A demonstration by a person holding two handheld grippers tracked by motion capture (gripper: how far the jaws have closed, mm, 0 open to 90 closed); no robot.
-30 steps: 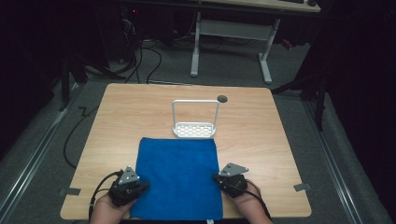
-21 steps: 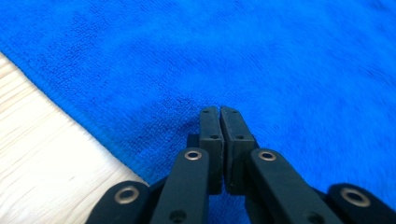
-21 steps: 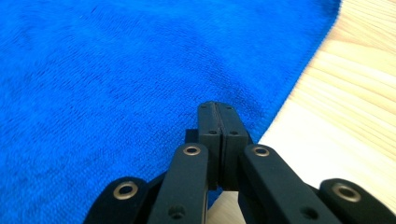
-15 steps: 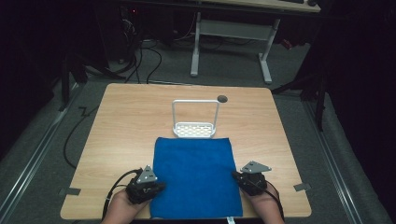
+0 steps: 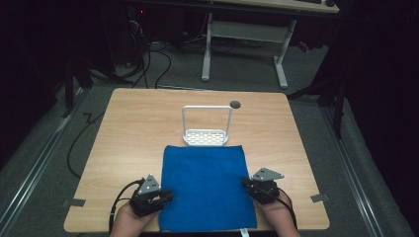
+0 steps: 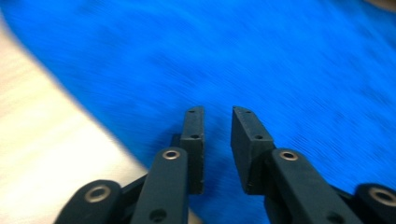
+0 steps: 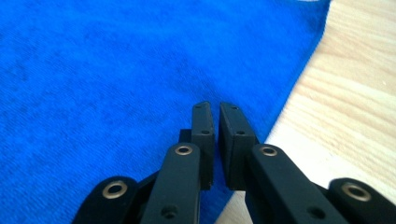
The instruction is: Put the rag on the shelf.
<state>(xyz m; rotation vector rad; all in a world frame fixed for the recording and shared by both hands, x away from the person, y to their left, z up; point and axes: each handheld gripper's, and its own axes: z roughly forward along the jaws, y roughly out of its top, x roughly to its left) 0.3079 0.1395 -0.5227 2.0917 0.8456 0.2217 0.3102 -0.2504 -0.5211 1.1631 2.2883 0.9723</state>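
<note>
A blue towel (image 5: 207,187) lies flat on the wooden table (image 5: 133,128), its front edge near the person's side. My left gripper (image 5: 168,196) rests at the towel's front left edge, pointing inward over the cloth. Its jaws have just been opening and stand apart (image 6: 217,112) with nothing between them, the towel (image 6: 280,56) lying under them. My right gripper (image 5: 245,183) sits at the towel's right edge. Its jaws have just been opening too and show a narrow empty gap (image 7: 214,106) above the towel (image 7: 93,60).
A white wire rack (image 5: 206,138) stands upright just beyond the towel's far edge. A round cable hole (image 5: 235,104) is at the table's back. Tape marks sit at the front left corner (image 5: 74,202) and the front right corner (image 5: 320,198). Desk legs stand on the floor behind.
Both grippers and the towel shifted to the right across the table. Both pairs of jaws have since parted, the left more than the right, and the towel lies free.
</note>
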